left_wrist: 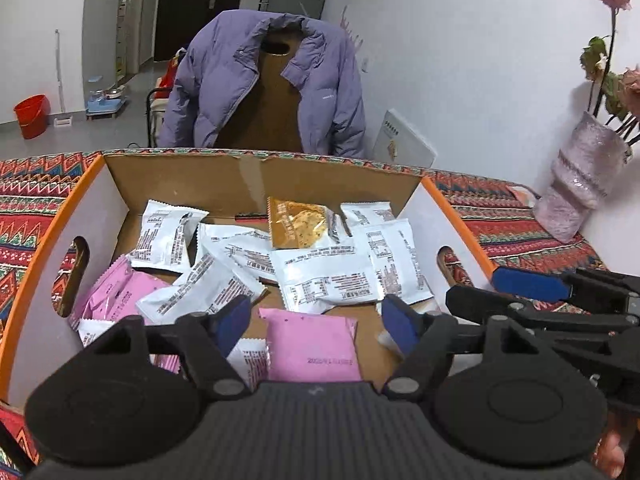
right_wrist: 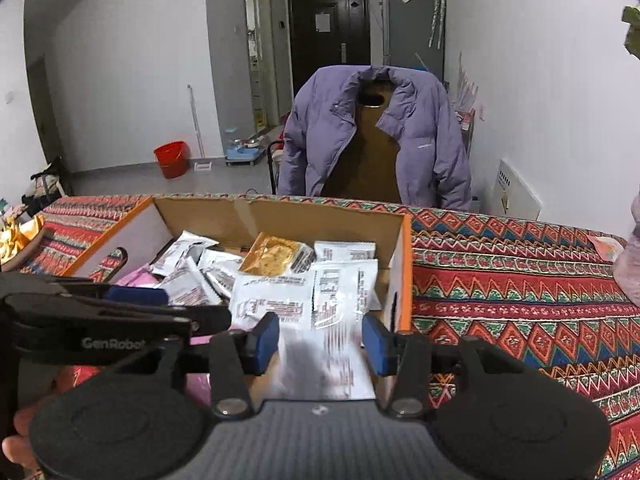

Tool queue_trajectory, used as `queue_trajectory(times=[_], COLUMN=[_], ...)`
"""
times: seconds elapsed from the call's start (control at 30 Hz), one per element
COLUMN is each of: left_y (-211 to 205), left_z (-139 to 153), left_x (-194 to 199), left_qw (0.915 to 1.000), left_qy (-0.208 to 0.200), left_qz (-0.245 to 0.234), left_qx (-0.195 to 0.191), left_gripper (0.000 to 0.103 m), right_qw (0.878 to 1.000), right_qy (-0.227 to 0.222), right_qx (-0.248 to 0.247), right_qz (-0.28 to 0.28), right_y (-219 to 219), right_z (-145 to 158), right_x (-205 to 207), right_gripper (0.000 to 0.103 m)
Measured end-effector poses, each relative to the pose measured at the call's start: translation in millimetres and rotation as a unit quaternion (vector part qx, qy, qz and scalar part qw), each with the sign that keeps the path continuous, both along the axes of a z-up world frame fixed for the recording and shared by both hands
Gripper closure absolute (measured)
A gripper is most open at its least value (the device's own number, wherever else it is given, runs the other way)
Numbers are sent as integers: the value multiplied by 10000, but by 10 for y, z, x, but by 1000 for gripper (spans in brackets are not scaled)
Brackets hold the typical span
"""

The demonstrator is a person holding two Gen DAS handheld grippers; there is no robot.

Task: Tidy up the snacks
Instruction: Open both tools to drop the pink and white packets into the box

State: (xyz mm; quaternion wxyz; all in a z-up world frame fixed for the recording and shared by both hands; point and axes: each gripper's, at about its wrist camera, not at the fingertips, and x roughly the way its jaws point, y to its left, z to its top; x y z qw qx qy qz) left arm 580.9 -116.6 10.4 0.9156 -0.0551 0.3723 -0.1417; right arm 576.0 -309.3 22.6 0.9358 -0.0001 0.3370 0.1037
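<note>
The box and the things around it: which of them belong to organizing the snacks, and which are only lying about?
Belong to the job:
- box
- white packets
- pink packets
- gold packet
- left gripper and right gripper, jaws apart

Only lying about:
- purple jacket
- red bucket
- vase
- tablecloth

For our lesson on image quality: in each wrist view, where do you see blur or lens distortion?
Left wrist view: fisheye bends the cardboard box rim and walls outward; the snack packets inside are sharp enough to show print. Right wrist view: the white packet between the right hand-held gripper pads is smeared by motion blur; dark vignette fills the top corners.
</note>
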Motion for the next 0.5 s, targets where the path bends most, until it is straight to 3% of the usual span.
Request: queue_trajectory(times=[0.13, 0.4, 0.5], left_y=[46, 229, 370], left_z=[81, 408, 544], left_x=[-94, -563, -867], left_qw=[9999, 9980, 9967], left_qy=[-28, -343, -508], left_qz=[-151, -171, -38], left_qx=[-43, 494, 630], left_gripper=[25, 25, 25], right_qw=[9999, 9998, 9995], right_qy=[-15, -174, -309], right_qx=[122, 60, 49], right_qz=[-50, 42, 106], right_y=[-71, -50, -26], right_z=[79, 378, 515], right_x=[-61, -388, -651], right_gripper=[46, 44, 33])
